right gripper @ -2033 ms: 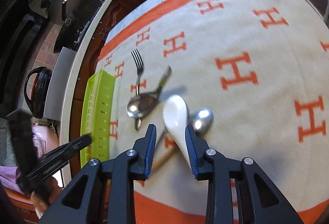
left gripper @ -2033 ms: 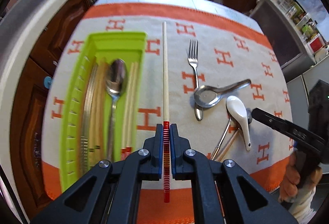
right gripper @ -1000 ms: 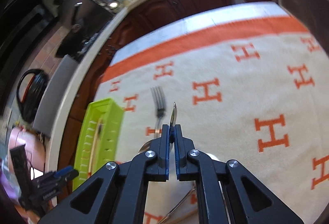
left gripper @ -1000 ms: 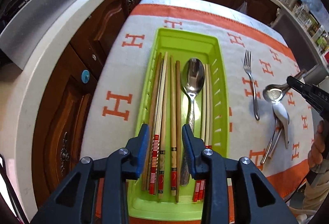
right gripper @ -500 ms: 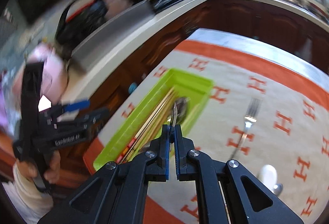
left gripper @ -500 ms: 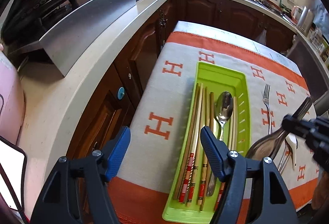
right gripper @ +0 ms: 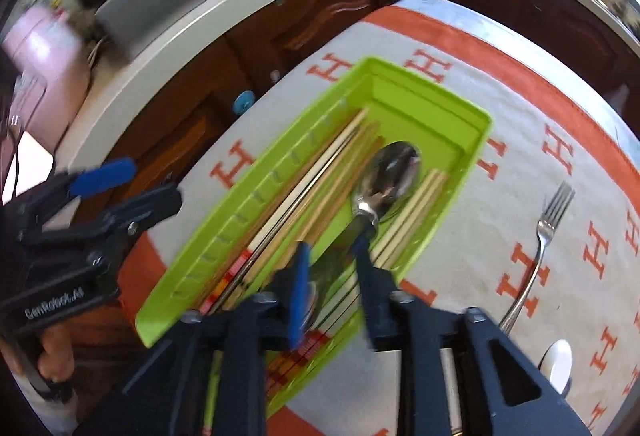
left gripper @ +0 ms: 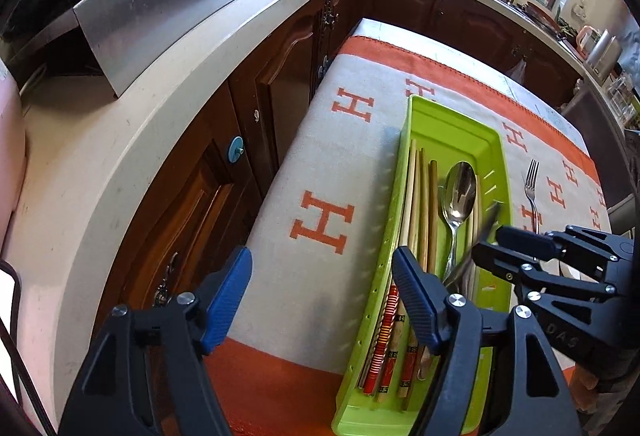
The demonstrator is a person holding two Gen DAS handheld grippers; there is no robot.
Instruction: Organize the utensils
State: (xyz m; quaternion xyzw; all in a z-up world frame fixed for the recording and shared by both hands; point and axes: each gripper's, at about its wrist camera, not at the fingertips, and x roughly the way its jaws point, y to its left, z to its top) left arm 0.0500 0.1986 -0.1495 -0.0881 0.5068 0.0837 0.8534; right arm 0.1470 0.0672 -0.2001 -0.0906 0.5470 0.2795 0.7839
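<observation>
A lime-green tray [left gripper: 456, 116] [right gripper: 460, 116] lies on the orange-and-white cloth. It holds several chopsticks [left gripper: 416, 216] [right gripper: 320, 172] and a steel spoon [left gripper: 460, 192] [right gripper: 392, 172]. My right gripper [right gripper: 332, 276] [left gripper: 520, 248] hangs over the tray's near end, its jaws opening. A second metal spoon [left gripper: 486, 224] [right gripper: 310, 302] sits loose at its fingers, tilted, bowl down in the tray. My left gripper [left gripper: 322, 296] [right gripper: 128, 192] is open and empty over the cloth just left of the tray, its jaws still widening.
A fork [left gripper: 532, 188] [right gripper: 548, 220] lies on the cloth right of the tray, and a white ceramic spoon [right gripper: 558, 360] lies nearer. The cloth's left edge drops to dark wooden cabinets [left gripper: 192, 204] below a pale counter [left gripper: 80, 164].
The right gripper swung from the cloth to above the tray with the metal spoon, then its jaws parted. The left gripper opened wide and shifted left off the tray.
</observation>
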